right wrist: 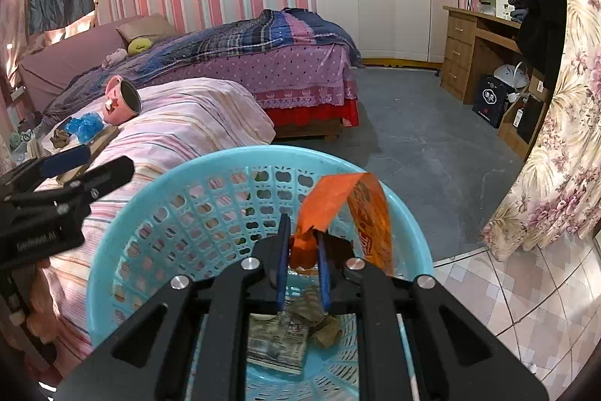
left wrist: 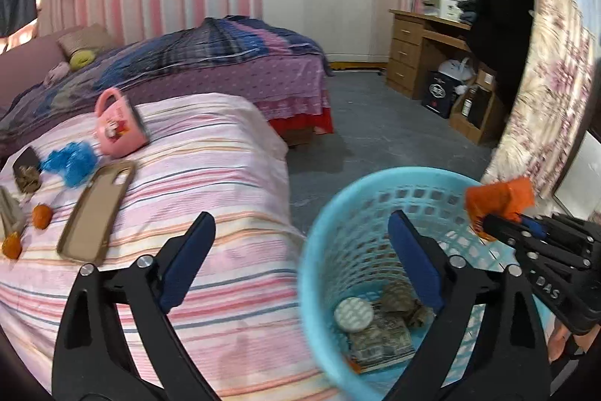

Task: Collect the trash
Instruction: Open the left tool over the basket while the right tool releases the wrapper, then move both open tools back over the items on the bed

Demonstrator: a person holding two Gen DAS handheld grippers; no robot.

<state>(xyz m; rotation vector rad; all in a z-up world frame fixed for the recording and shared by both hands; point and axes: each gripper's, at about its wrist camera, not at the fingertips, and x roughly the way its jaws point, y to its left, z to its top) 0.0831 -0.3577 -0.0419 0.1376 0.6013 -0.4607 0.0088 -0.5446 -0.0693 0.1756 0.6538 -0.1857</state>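
A light blue plastic basket stands on the floor beside the pink striped bed. In it lie a white round lid, a printed packet and crumpled brown scraps. My right gripper is shut on an orange wrapper over the basket's mouth. My left gripper stands open and empty, straddling the basket's rim at the bed's edge. On the bed lie a blue crumpled plastic, brown crumpled paper and orange peels.
A tipped pink mug and a phone case also lie on the striped bed. Behind it is a larger bed with a plaid quilt. A wooden desk with boxes is at the far right; a floral curtain hangs on the right.
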